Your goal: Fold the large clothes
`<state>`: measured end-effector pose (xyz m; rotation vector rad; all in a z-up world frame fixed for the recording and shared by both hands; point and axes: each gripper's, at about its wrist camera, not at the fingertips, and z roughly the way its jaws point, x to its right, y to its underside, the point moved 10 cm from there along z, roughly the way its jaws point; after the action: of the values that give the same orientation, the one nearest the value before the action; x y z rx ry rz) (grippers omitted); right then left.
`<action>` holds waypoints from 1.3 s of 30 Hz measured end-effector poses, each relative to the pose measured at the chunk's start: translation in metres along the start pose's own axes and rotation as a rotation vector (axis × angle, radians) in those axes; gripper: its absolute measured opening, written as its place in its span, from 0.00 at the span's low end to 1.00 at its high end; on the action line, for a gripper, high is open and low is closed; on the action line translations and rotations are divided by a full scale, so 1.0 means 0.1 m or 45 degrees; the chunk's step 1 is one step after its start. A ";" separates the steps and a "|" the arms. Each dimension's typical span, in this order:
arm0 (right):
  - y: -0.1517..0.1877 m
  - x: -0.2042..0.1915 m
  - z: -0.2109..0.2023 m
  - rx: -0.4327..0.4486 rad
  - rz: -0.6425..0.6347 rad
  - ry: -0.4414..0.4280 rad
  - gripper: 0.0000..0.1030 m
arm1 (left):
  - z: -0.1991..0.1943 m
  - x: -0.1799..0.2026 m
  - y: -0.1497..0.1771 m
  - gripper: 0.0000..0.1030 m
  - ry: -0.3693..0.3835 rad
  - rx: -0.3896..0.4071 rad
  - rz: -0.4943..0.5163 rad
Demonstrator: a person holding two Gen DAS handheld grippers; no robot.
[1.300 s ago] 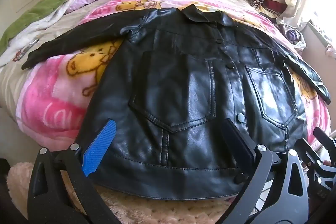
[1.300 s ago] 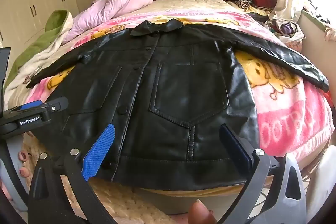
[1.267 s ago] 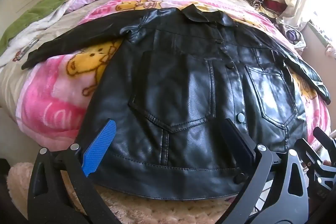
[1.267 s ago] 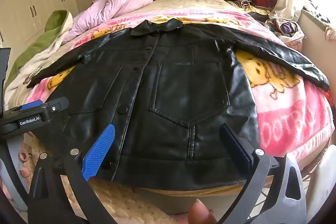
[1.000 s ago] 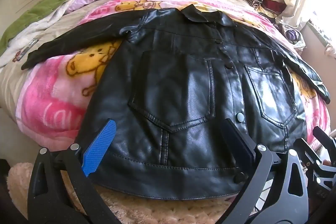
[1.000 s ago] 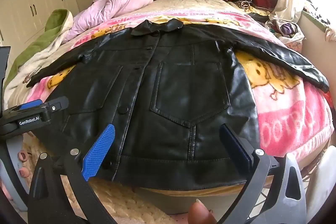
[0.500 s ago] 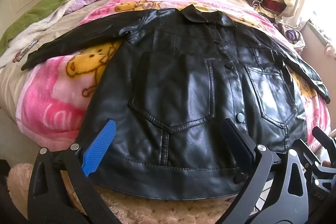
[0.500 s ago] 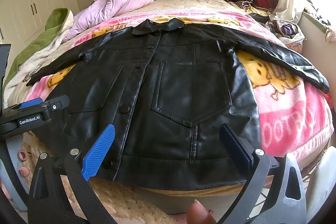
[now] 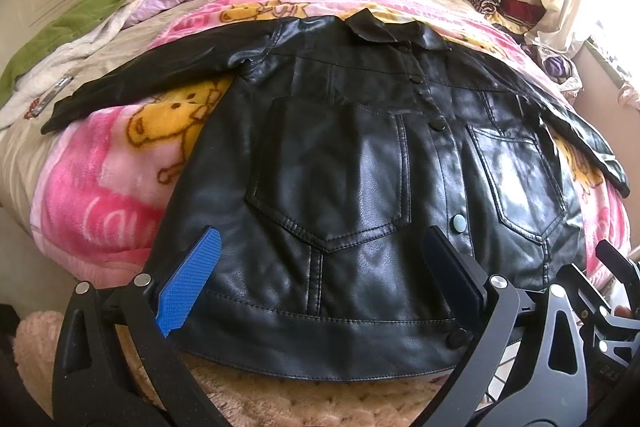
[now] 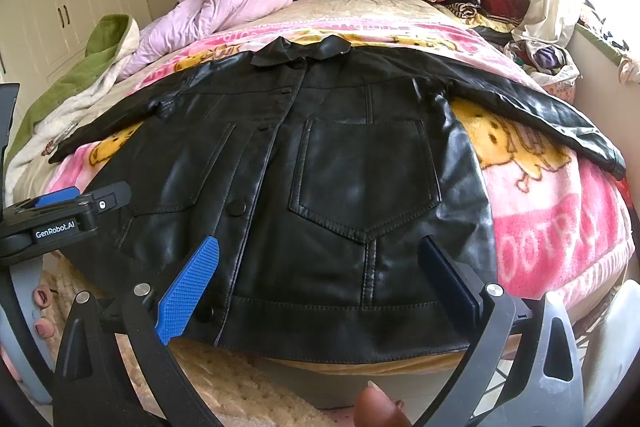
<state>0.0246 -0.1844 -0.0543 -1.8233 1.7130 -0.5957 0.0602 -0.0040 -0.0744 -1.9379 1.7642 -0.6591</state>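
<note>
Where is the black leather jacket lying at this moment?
In both wrist views the black leather jacket lies spread flat, front up, on the pink cartoon blanket at the bed's near end, sleeves out sideways.

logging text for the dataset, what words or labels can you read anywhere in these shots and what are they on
"GenRobot.AI": white print on the black body of the left gripper, seen in the right wrist view.
"OOTP": large pale letters, cut off at both ends, on the pink cartoon blanket by the bed's right edge.
Pink lettering along the blanket's far edge, beyond the black leather jacket: too distorted to read.
Pale letters on the blanket in the left wrist view: partly hidden, unreadable.
</note>
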 end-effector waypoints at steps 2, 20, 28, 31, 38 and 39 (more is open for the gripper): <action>0.00 0.00 0.00 -0.002 0.000 -0.001 0.96 | 0.00 0.00 0.00 0.91 0.002 0.001 0.000; 0.00 -0.02 0.02 -0.001 -0.008 -0.002 0.96 | 0.01 0.00 0.00 0.91 -0.001 0.003 0.002; -0.01 -0.02 0.02 -0.001 -0.007 -0.004 0.96 | 0.01 0.00 0.00 0.91 -0.001 0.004 0.004; -0.04 -0.05 0.04 -0.002 -0.009 -0.011 0.96 | 0.02 0.00 -0.01 0.91 -0.008 -0.003 0.011; -0.23 -0.09 0.13 0.004 -0.006 -0.033 0.96 | 0.15 -0.09 -0.19 0.91 -0.005 -0.033 0.018; -0.26 -0.10 0.15 0.007 -0.007 -0.034 0.96 | 0.17 -0.10 -0.23 0.91 -0.004 -0.035 0.020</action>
<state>0.0531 -0.1728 -0.0476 -1.8245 1.6878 -0.5757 0.0876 0.0079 -0.0743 -1.9400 1.7943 -0.6292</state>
